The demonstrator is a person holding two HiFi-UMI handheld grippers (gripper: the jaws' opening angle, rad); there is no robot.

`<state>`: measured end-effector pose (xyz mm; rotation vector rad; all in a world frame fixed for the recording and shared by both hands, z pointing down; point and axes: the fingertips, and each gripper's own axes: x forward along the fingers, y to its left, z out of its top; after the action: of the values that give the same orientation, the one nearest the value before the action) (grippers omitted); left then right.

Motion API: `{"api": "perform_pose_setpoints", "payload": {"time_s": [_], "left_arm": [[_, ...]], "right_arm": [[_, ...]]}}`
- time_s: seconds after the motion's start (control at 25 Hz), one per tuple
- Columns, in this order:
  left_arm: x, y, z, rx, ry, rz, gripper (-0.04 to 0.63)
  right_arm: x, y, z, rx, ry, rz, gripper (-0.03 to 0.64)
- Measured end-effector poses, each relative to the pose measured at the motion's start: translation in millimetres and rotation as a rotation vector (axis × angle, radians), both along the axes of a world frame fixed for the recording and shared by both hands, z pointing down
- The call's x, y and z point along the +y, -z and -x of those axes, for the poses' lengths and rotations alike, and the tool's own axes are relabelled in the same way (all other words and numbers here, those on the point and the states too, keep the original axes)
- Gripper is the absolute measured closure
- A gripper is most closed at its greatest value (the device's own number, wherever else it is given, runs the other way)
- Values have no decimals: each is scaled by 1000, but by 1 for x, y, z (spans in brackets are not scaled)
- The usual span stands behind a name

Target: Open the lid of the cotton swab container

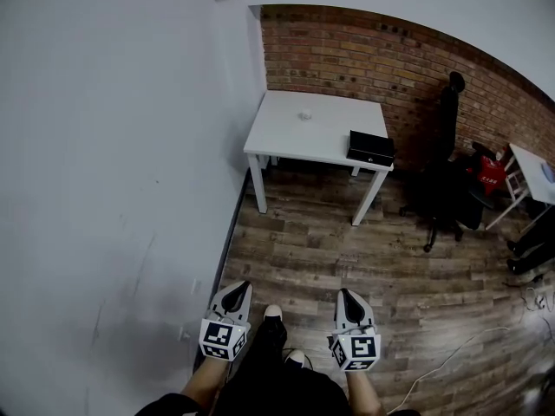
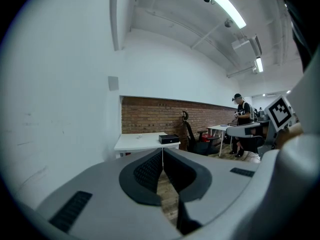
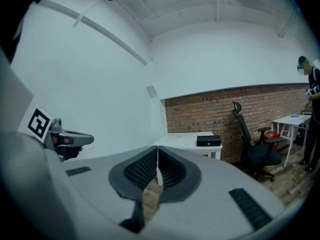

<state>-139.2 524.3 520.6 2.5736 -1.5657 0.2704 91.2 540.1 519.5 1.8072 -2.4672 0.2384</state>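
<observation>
The cotton swab container (image 1: 304, 115) shows only as a small white speck, too far off for me to make out its lid. It sits toward the back of a white rectangular worktop (image 1: 286, 141) that stands in the corner where the smooth white wall (image 1: 113, 146) meets a rough red brick wall (image 1: 364, 50). A flat black box (image 1: 371, 146) rests at the worktop's right front corner, well apart from the container.

To the right of the worktop stands a black office chair (image 1: 447, 180) on a dark wood-plank floor (image 1: 329, 241).

Both of my tools are well away from the worktop, low and near my body, pointing forward at it. The left hand-held gripper (image 1: 244, 285) has its grey jaws pressed together, ribbed black pads meeting along a thin seam, with nothing between them. The right hand-held gripper (image 1: 343, 293) is the same: jaws fully closed and empty. They are held level with each other on either side of my legs, roughly parallel, and each carries a cube with black-and-white square markers at its rear, left (image 1: 223, 339) and right (image 1: 355, 349).
</observation>
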Motion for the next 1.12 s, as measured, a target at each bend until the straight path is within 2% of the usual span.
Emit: {"api": "perform_pose_setpoints", "payload": {"time_s": [0.24, 0.4, 0.52, 0.8, 1.12], "left_arm": [[-50, -11, -6, -9, -26, 4, 581], [-95, -13, -13, 24, -65, 19, 581], [-131, -12, -15, 23, -85, 13, 581], [-208, -4, -6, 16, -127, 3, 581], [-270, -7, 7, 18, -144, 18, 581]], "right_arm": [[-49, -6, 7, 30, 26, 11, 595], [-93, -8, 6, 36, 3, 20, 595], [-125, -10, 8, 36, -10, 35, 595], [-195, 1, 26, 34, -32, 29, 595], [-255, 0, 42, 31, -43, 50, 595]]}}
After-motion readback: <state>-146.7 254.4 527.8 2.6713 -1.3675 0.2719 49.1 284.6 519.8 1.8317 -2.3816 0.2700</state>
